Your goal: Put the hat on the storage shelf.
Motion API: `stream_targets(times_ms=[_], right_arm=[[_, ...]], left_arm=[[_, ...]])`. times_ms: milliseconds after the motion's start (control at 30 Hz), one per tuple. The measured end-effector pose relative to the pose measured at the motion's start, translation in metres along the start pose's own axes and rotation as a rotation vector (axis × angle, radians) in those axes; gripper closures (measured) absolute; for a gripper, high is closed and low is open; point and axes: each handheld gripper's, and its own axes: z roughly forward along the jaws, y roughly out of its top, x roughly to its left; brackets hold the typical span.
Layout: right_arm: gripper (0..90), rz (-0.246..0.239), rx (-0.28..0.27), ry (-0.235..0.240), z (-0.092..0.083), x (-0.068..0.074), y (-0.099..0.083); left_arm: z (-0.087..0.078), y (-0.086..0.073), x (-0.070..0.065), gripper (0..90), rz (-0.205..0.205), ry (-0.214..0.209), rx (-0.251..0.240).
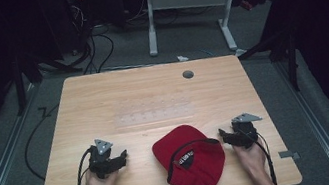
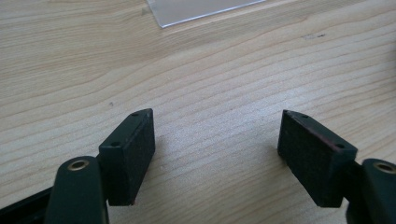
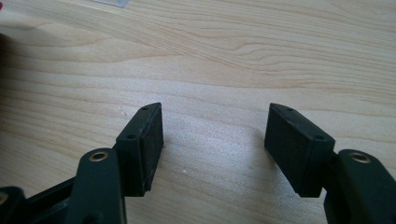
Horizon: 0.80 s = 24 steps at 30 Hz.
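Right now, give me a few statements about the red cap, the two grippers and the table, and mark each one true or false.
1. The red cap lies on the table between the two grippers. True.
2. The left gripper is clamped on the cap's brim. False: its jaws stand open over bare wood, apart from the cap.
3. The right gripper is open with nothing between its jaws. True.
4. The cap lies with its inside facing up, a dark label showing. True.
5. A clear plastic tray lies on top of the cap. False: it lies on the table beyond the cap, apart from it.
6. The cap is blue. False: it is red.
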Motion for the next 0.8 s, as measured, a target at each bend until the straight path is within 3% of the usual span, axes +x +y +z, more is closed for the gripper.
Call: stream_targets(times_ms=[400,800], right_arm=[[46.7,0.07,-0.035,0.056,-0.011,-0.009,-0.003],[43.9,0.102,-0.093,0.13,-0.037,-0.014,-0.005]], left_arm=[[0.0,0.0,0.0,27.1,0.002,-0.002,0.001],[0.0,0.0,0.0,26.7,0.003,-0.001,0.001]])
